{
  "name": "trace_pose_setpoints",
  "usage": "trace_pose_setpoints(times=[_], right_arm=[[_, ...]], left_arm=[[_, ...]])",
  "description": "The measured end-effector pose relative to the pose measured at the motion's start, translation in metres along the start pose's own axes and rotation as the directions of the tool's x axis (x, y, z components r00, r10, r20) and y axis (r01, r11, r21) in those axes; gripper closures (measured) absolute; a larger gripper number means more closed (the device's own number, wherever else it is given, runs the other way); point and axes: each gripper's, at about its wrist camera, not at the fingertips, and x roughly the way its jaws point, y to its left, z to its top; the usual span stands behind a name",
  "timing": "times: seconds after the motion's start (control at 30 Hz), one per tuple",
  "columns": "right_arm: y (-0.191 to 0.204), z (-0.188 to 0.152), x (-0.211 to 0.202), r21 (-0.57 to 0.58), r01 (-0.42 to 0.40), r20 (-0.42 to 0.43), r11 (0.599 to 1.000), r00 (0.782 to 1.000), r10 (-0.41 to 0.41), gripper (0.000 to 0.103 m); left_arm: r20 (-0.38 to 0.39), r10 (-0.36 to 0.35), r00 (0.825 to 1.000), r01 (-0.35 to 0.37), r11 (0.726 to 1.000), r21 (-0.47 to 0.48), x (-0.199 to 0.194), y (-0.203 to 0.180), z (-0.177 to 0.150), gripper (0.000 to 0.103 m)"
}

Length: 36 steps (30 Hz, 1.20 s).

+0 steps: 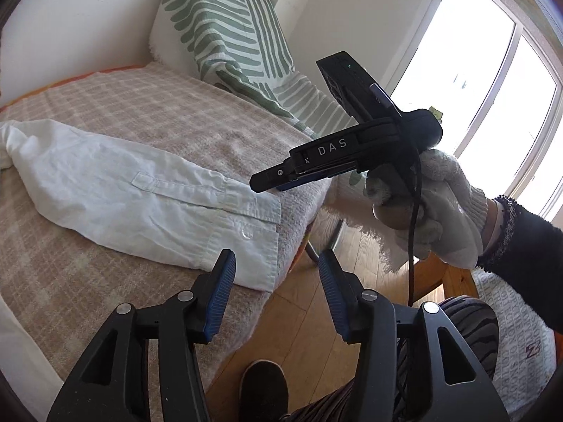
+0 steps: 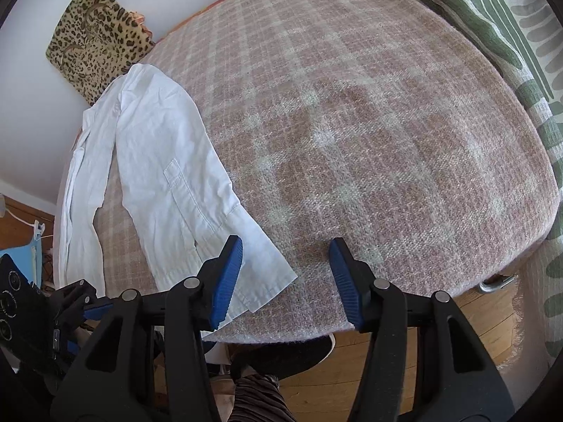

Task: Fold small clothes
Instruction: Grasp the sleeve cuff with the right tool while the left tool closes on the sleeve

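A white shirt (image 2: 165,176) is lying spread out on a bed covered by a pink-and-beige checked blanket (image 2: 369,133). One long sleeve is stretching toward the near edge of the bed, its buttoned cuff (image 1: 246,246) resting flat at the blanket's edge, while the shirt's body is reaching back toward the far side, where a leopard-print cushion (image 2: 95,35) is leaning against the wall. The rest of the shirt is trailing along the left side of the bed in the right wrist view.

The left gripper (image 1: 276,263) is hovering just over the cuff's corner and the bed's edge, its blue-padded jaws standing partly apart with nothing between them; the left pad is showing in front of the cuff, and whether it is touching the cloth cannot be told. The right gripper (image 2: 286,249) is hanging over the same cuff end and the bare blanket, its jaws also standing partly apart and holding nothing. In the left wrist view it is being held by a hand in a white knitted glove (image 1: 443,207) with a dark sleeve behind it.

A green-and-white striped pillow (image 1: 225,31) is propped at the far end of the bed, near a bright window (image 1: 475,81). Wooden floor (image 1: 302,316) is showing below the bed's edge.
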Motion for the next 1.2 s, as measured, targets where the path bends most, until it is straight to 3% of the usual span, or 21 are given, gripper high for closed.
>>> trace_pose_setpoints(times=[0.07, 0.2, 0.23, 0.27, 0.47, 0.67, 0.77, 0.8, 0.83, 0.87, 1.0, 1.13, 1.2], right_arm=[[0.000, -0.003, 0.001, 0.011, -0.047, -0.016, 0.999, 0.999, 0.047, 0.063], [0.004, -0.009, 0.004, 0.002, -0.063, -0.026, 0.998, 0.998, 0.063, 0.073], [0.003, -0.008, 0.004, 0.023, -0.075, -0.032, 0.997, 0.997, 0.075, 0.088], [0.000, -0.009, 0.006, 0.068, -0.110, -0.042, 0.992, 0.993, 0.113, 0.095], [0.012, -0.014, -0.006, 0.118, -0.184, 0.001, 0.976, 0.983, 0.185, 0.097], [0.021, -0.009, -0.024, 0.188, -0.319, 0.050, 0.929, 0.948, 0.316, 0.097], [0.029, -0.008, -0.026, 0.189, -0.349, 0.046, 0.918, 0.937, 0.347, 0.097], [0.033, -0.009, -0.027, 0.186, -0.347, 0.042, 0.919, 0.937, 0.346, 0.097], [0.035, -0.010, -0.027, 0.184, -0.348, 0.039, 0.919, 0.937, 0.347, 0.097], [0.037, -0.011, -0.027, 0.184, -0.353, 0.037, 0.917, 0.935, 0.353, 0.097], [0.044, -0.010, -0.033, 0.181, -0.369, 0.035, 0.912, 0.929, 0.369, 0.097], [0.062, -0.005, -0.041, 0.088, -0.391, 0.007, 0.916, 0.920, 0.392, 0.094], [0.069, 0.003, -0.046, 0.027, -0.399, -0.009, 0.917, 0.917, 0.399, 0.081]], left_arm=[[-0.022, 0.015, 1.000, -0.014, 1.000, 0.018, 0.011, -0.004, 0.001, 0.055], [-0.030, 0.051, 0.998, -0.049, 0.997, 0.058, 0.025, -0.014, 0.003, 0.047], [-0.024, 0.070, 0.997, -0.069, 0.995, 0.066, 0.026, -0.016, 0.003, 0.044], [-0.020, 0.090, 0.996, -0.088, 0.994, 0.070, 0.027, -0.017, 0.003, 0.042], [-0.008, 0.154, 0.988, -0.153, 0.987, 0.054, 0.041, -0.016, 0.001, 0.040], [0.059, 0.199, 0.978, -0.200, 0.980, 0.001, 0.046, -0.015, 0.001, 0.040], [0.098, 0.233, 0.968, -0.228, 0.972, -0.057, 0.045, -0.008, 0.005, 0.041], [0.112, 0.237, 0.965, -0.229, 0.970, -0.082, 0.042, -0.005, 0.006, 0.044], [0.126, 0.241, 0.962, -0.229, 0.968, -0.102, 0.039, -0.002, 0.006, 0.056], [0.136, 0.243, 0.961, -0.228, 0.967, -0.117, 0.037, 0.002, 0.006, 0.059], [0.181, 0.206, 0.962, -0.180, 0.972, -0.150, 0.023, 0.013, 0.004, 0.098], [0.217, 0.178, 0.960, -0.140, 0.973, -0.183, 0.002, 0.021, 0.003, 0.099], [0.229, 0.177, 0.957, -0.132, 0.972, -0.196, -0.010, 0.025, 0.001, 0.099]])
